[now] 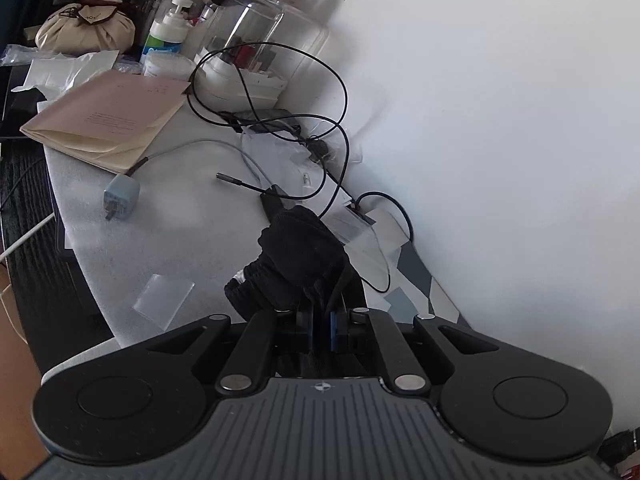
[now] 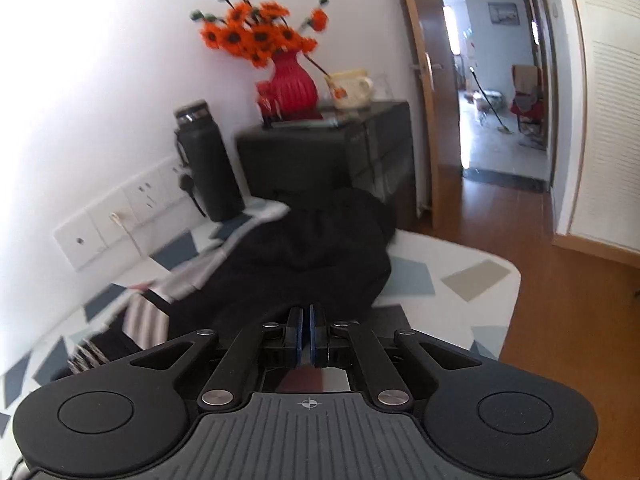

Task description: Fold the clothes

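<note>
Black knit fabric [image 1: 304, 256] is bunched in the left gripper [image 1: 322, 330], whose jaws are clamped on it; an elastic cuff or hem sticks out to the left of the fingers and the rest rises forward, over the far edge of the pale table [image 1: 168, 216] by the wall. Beyond it along that edge lie a tangle of black cables [image 1: 280, 120], a small grey charger [image 1: 122, 196] and a pink folder [image 1: 112, 116], all well apart from the cloth.

In the right wrist view, the right gripper [image 2: 307, 330] has its blue pads pressed together; whether a thin fold is pinched between them cannot be told, since the garment's near edge runs right up to the tips. The black garment [image 2: 312, 252] lies heaped straight ahead, its long axis running from the tips toward the black cabinet [image 2: 328, 152] at the far edge, partly over a striped cloth [image 2: 148, 316] on its left.

The left hand looks to have the surer hold, so the next fold likely turns on it.
</note>
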Demonstrator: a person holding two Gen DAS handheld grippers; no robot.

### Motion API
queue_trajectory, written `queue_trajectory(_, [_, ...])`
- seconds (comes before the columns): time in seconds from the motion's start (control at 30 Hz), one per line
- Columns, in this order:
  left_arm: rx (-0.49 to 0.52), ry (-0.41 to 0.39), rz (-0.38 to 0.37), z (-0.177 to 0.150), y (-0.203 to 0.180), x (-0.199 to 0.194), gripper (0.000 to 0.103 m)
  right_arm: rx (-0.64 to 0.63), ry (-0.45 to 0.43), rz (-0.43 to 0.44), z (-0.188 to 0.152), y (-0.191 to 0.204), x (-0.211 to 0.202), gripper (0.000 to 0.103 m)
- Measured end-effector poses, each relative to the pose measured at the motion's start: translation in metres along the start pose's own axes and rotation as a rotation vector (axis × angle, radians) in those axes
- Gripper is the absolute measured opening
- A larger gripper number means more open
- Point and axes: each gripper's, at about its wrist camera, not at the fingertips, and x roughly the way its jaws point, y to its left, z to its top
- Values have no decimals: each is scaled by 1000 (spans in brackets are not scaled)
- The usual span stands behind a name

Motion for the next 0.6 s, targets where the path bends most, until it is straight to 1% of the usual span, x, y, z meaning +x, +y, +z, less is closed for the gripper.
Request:
queue_trajectory(0.07, [-9,5,7,0,4,2,7,0,-18,9,3,3,-3,3])
queue_trajectory(0.1, [-14,14,10,-1,5,4,7,16,-10,12,6,2,0,3])
queue_trajectory(0.23, [-34,53,28,-3,10,11,7,90,78,0,18,4,14,3])
queue_trajectory(0.27, [-33,60,31,-3,8,14,7,81,94,2,21,7,21,3])
queue_trajectory(0.33, [-18,68,29,1,0,22,7,24,76,24,31,24,30,2])
queue_trajectory(0.37, [-3,60,19,5,-9,27,7,4,50,38,38,35,31,2])
queue_trajectory(0.43, [6,24,-20,19,-29,30,7,23,-49,94,62,56,20,2])
queue_trajectory(0.47, [-5,-10,-59,30,-37,24,7,37,-166,120,75,63,0,0])
queue_trajectory(0.53, [-38,-85,-150,53,-51,3,7,65,-405,171,101,76,-41,0])
queue_trajectory(0.57, [-70,-100,-198,64,-54,-9,7,88,-467,213,114,76,-60,0])
queue_trajectory(0.6, [-92,-107,-254,72,-56,-21,7,133,-419,267,128,72,-69,0])
